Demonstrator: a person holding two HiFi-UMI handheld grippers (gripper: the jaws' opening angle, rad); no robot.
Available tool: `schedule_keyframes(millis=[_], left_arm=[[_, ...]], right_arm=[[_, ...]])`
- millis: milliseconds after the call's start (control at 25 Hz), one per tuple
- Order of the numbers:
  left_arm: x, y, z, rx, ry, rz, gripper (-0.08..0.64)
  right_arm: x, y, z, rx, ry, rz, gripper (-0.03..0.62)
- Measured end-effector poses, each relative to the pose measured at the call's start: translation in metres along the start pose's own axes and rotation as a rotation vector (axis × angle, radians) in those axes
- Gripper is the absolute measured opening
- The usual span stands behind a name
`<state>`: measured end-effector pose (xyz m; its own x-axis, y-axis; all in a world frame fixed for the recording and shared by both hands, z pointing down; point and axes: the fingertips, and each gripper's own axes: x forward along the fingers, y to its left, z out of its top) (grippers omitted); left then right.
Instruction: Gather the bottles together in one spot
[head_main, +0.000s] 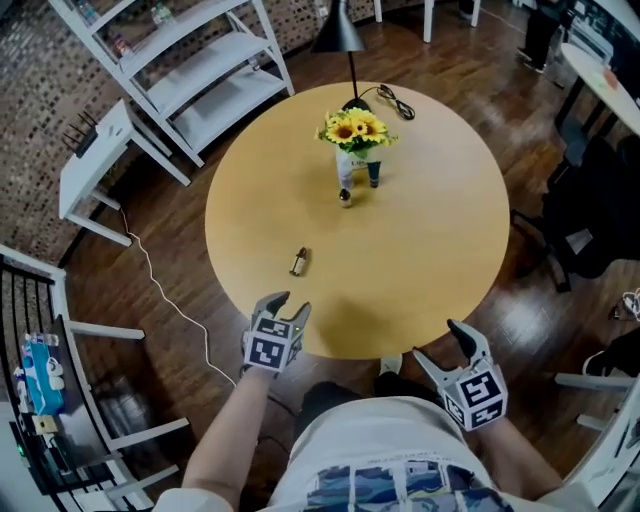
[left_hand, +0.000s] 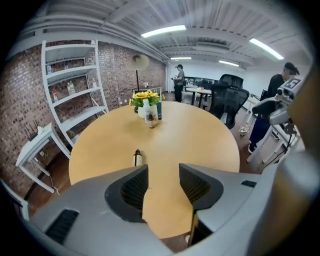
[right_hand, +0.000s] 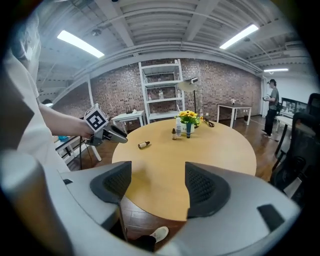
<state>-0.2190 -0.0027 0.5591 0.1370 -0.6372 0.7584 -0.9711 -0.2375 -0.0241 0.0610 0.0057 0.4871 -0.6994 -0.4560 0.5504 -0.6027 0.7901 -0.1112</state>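
Lying bottle (head_main: 298, 262), details too small

- The round table (head_main: 430, 260) is bare across its near and right parts, open to reach from the near edge.
- A small brown bottle (head_main: 299, 262) lies alone left of centre, with free room all round.
- On the far side, the sunflower vase (head_main: 356, 132), lamp (head_main: 338, 30) and black cord (head_main: 392, 99) hem in the standing bottles (head_main: 345, 172) from behind.

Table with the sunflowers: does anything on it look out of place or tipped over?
Yes. One small brown bottle lies on its side, alone, well apart from the other bottles, which stand upright beside the sunflowers. No spill shows around it.
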Motion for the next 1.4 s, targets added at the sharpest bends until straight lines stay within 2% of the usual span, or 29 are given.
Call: schedule_keyframes(millis=[160, 400, 480, 640, 800, 880, 1000, 1200, 1320, 1400], left_arm=[[0.046, 0.026, 0.006, 0.036, 0.124, 0.050, 0.199], [0.109, 0.070, 0.007, 0.042, 0.272, 0.065, 0.199], [0.127, 0.079, 0.002, 0.051, 0.336, 0.051, 0.199], [0.148, 0.085, -0.023, 0.011, 0.459, 0.008, 0.179], [0.150, 0.082, -0.028, 0.046, 0.482, -0.035, 0.143], [0.149, 0.068, -0.020, 0.028, 0.427, -0.098, 0.141], [0.138, 0.034, 0.017, -0.008, 0.245, -0.207, 0.141], [0.093, -0.048, 0.088, -0.013, -0.055, -0.426, 0.141], [0.057, -0.098, 0.132, 0.045, -0.230, -0.524, 0.141], [0.039, -0.125, 0.152, 0.134, -0.307, -0.539, 0.141]], right_arm=[[0.019, -0.039, 0.004, -0.017, 0.032, 0.041, 0.342], [0.043, -0.063, 0.015, 0.043, 0.045, 0.036, 0.342], [0.050, -0.062, 0.013, 0.075, 0.052, 0.036, 0.342], [0.061, -0.059, 0.012, 0.079, 0.077, 0.050, 0.342], [0.067, -0.062, 0.015, 0.110, 0.084, 0.043, 0.342], [0.071, -0.061, 0.019, 0.118, 0.077, 0.053, 0.342], [0.082, -0.058, 0.028, 0.134, 0.050, 0.090, 0.342], [0.094, -0.046, 0.055, 0.230, -0.028, 0.203, 0.328], [0.094, -0.040, 0.077, 0.320, -0.090, 0.305, 0.295], [0.091, -0.037, 0.091, 0.404, -0.130, 0.382, 0.276]])
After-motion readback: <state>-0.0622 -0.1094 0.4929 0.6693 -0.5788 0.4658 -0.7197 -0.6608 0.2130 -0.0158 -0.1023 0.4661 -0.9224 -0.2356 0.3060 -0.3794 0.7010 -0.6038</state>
